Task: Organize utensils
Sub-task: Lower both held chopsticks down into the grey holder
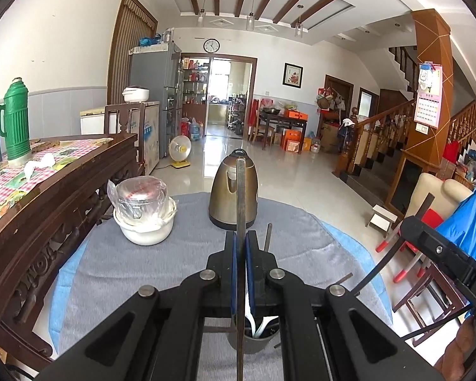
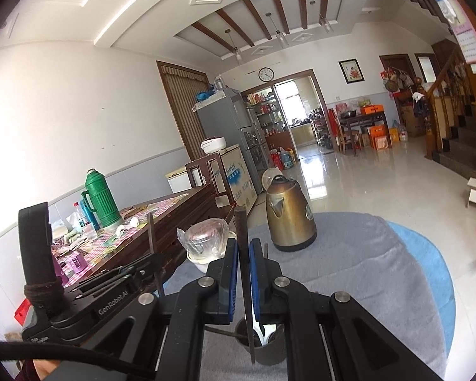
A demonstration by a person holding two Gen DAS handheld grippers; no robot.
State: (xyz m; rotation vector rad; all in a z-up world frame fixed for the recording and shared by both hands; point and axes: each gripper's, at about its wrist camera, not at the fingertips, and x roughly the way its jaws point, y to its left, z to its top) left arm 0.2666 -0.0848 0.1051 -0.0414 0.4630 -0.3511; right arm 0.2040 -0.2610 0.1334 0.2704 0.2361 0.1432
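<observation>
My left gripper (image 1: 240, 241) is shut on a long dark chopstick (image 1: 240, 197) held upright, its lower end beside a grey utensil cup (image 1: 254, 344). The cup holds white spoons (image 1: 260, 325). My right gripper (image 2: 244, 247) is shut on another dark chopstick (image 2: 241, 231), also upright, its lower end reaching down over the same cup (image 2: 266, 349). The right gripper (image 1: 444, 254) shows at the right of the left wrist view with its stick. The left gripper (image 2: 136, 270) shows at the left of the right wrist view. Another dark stick (image 1: 267, 236) stands just right of my left fingers.
A bronze kettle (image 1: 233, 190) stands at the back of the grey cloth (image 1: 142, 254). A white pot with a bagged lid (image 1: 144, 212) sits at the left. A dark wooden table (image 1: 47, 190) with a green thermos (image 1: 14, 120) lies to the left.
</observation>
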